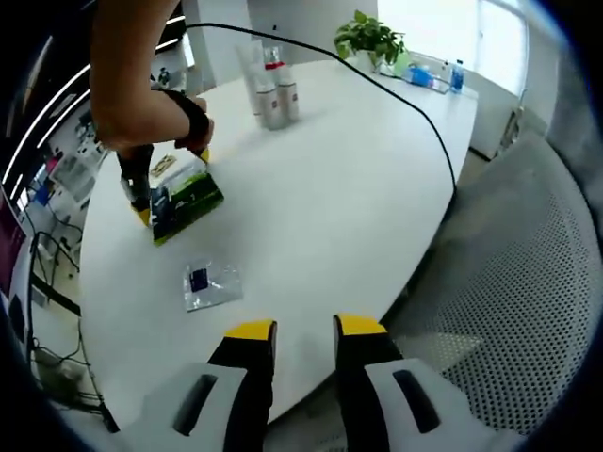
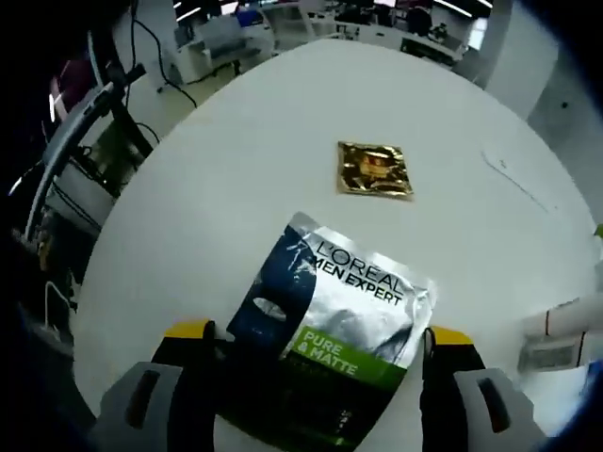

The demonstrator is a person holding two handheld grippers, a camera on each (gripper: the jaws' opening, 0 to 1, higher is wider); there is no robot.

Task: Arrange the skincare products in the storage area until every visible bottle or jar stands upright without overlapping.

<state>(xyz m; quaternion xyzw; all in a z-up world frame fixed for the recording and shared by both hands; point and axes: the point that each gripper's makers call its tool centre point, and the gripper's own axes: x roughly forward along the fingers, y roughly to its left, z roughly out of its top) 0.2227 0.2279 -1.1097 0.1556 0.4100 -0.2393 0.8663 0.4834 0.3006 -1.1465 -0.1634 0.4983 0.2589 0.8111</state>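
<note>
Lying between the spread jaws of the right gripper point(image 2: 316, 344), the face-mask pouch point(image 2: 330, 330) rests on the white tabletop point(image 2: 236, 188); whether the jaws touch it I cannot tell. A gold sachet point(image 2: 375, 169) sits just beyond it. Near the left gripper point(image 1: 304, 328), jaws open and empty, lies a clear sachet point(image 1: 211, 283). Bottles point(image 1: 273, 92) stand upright together farther off.

Table point(image 2: 236, 151): smooth white top, matt with a soft sheen. Sachets: the large face-mask pouch point(image 2: 325, 330) looks like glossy foil-backed plastic, silver-edged and slightly crinkled; the small gold sachet point(image 2: 375, 169) is shiny metallic foil; the small clear packet point(image 1: 211, 283) is wrinkled transparent film. Chair back point(image 1: 528, 311) is grey perforated mesh, matt.
</note>
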